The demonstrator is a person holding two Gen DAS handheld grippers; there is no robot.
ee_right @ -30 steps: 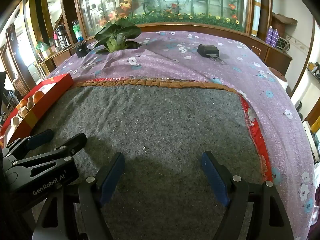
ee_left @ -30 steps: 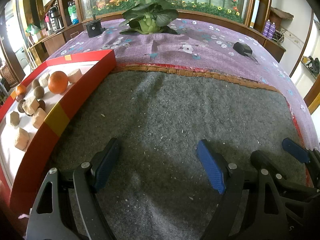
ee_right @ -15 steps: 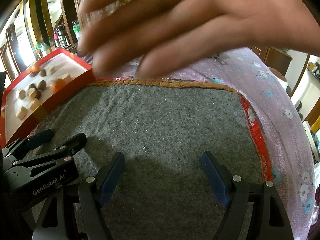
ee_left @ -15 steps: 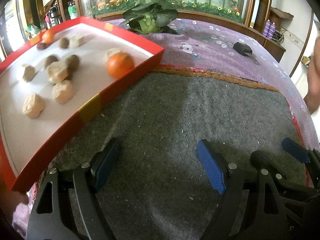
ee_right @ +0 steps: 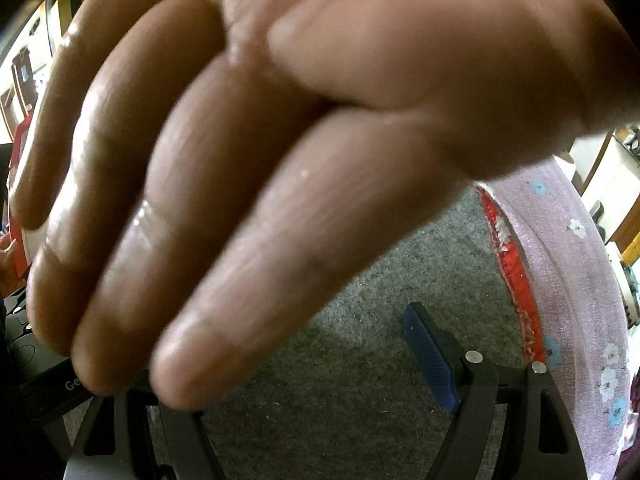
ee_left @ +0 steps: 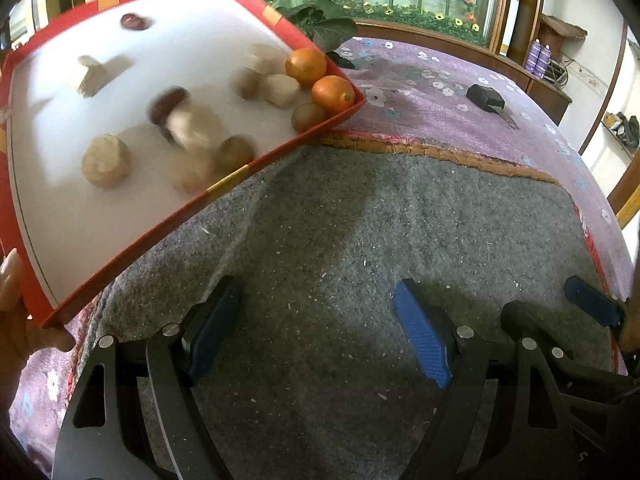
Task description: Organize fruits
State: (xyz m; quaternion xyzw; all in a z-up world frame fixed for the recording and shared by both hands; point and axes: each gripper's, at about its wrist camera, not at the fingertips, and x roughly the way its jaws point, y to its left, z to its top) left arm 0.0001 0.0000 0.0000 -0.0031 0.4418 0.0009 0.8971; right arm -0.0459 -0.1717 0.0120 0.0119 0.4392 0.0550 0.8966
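Two oranges (ee_left: 319, 79), three kiwis (ee_left: 234, 153), tilted tray (ee_left: 224, 188)

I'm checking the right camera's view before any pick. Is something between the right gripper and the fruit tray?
Yes. A bare hand spreads right in front of the right gripper, hiding the red cardboard tray with its oranges. Only the grey felt mat shows below it.

home, floral tablecloth (ee_left: 432, 92), wooden cabinets (ee_left: 548, 92)
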